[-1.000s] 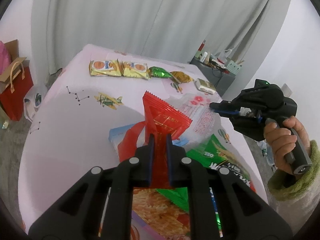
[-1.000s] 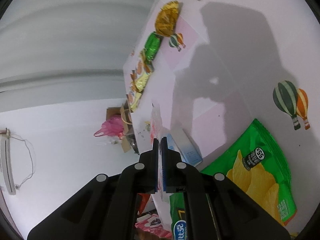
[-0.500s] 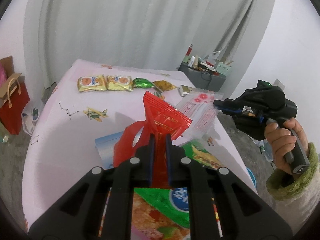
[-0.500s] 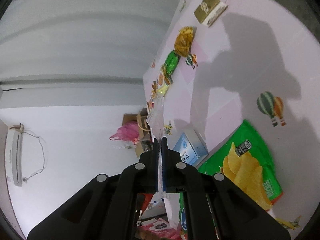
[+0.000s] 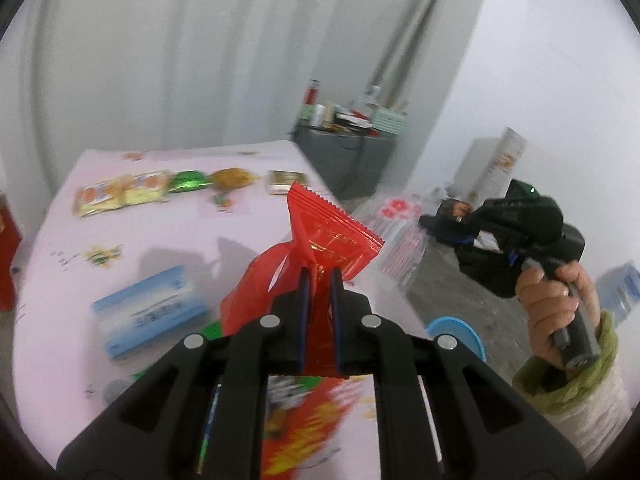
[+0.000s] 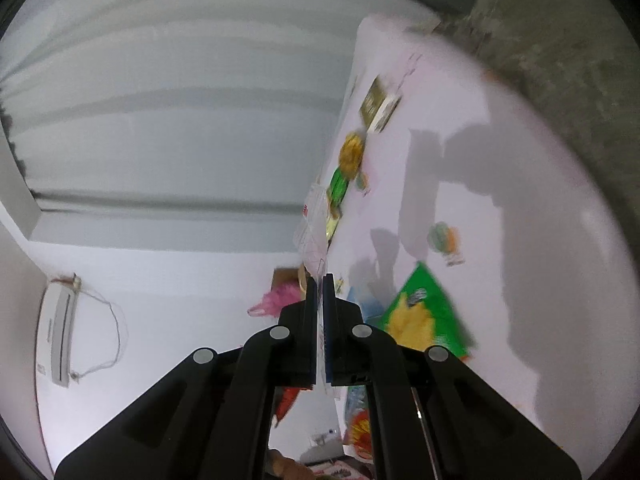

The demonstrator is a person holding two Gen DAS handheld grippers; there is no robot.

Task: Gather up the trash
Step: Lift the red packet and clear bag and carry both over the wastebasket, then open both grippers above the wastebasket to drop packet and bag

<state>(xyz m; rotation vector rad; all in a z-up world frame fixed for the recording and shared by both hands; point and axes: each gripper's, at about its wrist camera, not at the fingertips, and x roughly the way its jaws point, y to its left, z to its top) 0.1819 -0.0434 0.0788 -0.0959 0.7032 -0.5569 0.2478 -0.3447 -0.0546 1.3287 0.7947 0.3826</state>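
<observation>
While blur leaves every label unreadable, the left claw (image 5: 319,280) pinches a red wrapper (image 5: 330,236) above the pink tabletop (image 5: 160,232) — the right claw (image 6: 320,288) clamps a clear plastic bag (image 6: 314,232). Grey curtains (image 5: 200,52) hang behind.

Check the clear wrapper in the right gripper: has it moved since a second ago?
Yes. The clear wrapper, pinched in the right gripper, has swung from above the pink table out past its edge, over grey floor.
</observation>
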